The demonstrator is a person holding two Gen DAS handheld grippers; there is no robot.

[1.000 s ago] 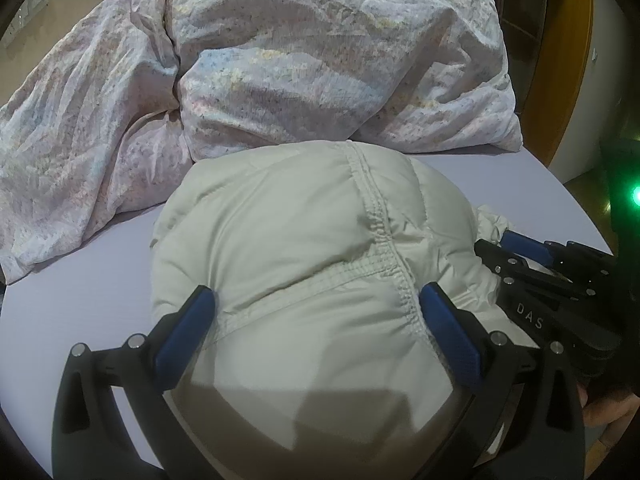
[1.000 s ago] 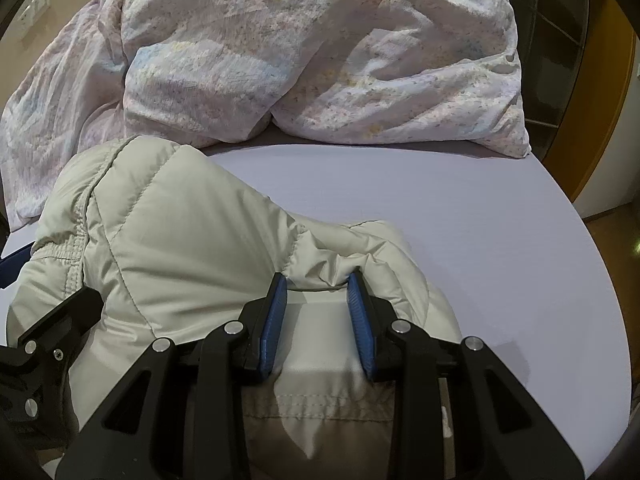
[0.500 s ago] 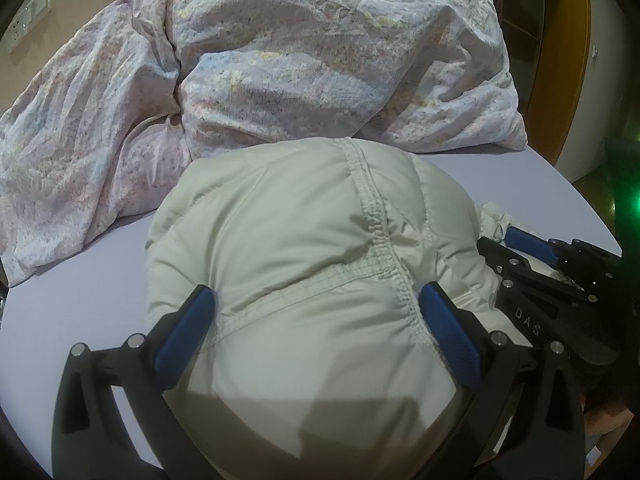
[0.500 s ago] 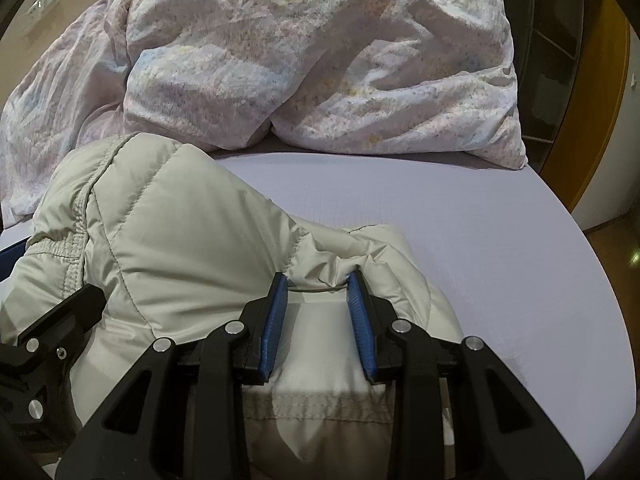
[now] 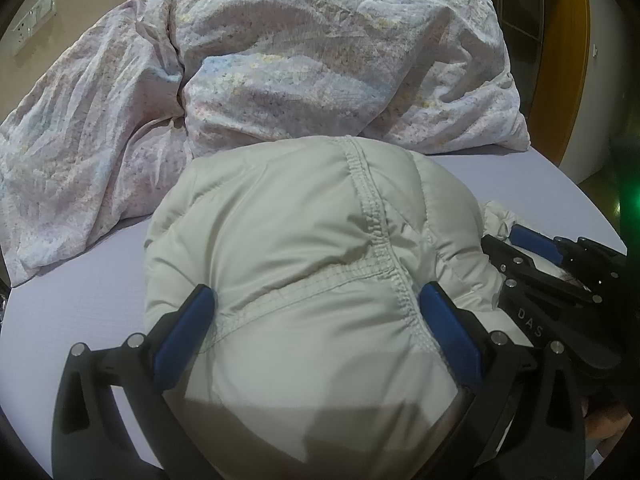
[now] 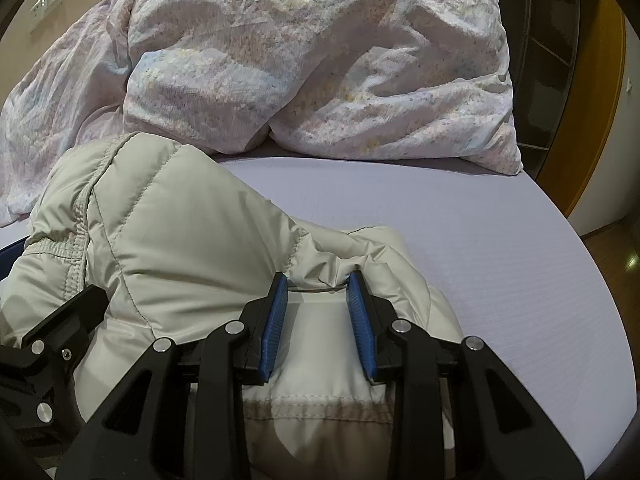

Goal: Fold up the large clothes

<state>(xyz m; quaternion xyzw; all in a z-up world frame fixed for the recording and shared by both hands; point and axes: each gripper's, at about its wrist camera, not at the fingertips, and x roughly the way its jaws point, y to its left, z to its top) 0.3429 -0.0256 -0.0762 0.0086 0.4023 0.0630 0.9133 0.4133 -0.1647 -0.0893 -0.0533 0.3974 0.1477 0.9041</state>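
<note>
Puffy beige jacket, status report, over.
Both grippers, left and right, clamped on puffy beige quilted jacket. Crumpled floral duvet behind, lavender sheet alongside.

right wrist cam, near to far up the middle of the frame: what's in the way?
Right gripper with blue pads, jaws closed on a fold of the puffy beige quilted jacket → bare lavender bed sheet → crumpled pale floral duvet at the far end.
</note>
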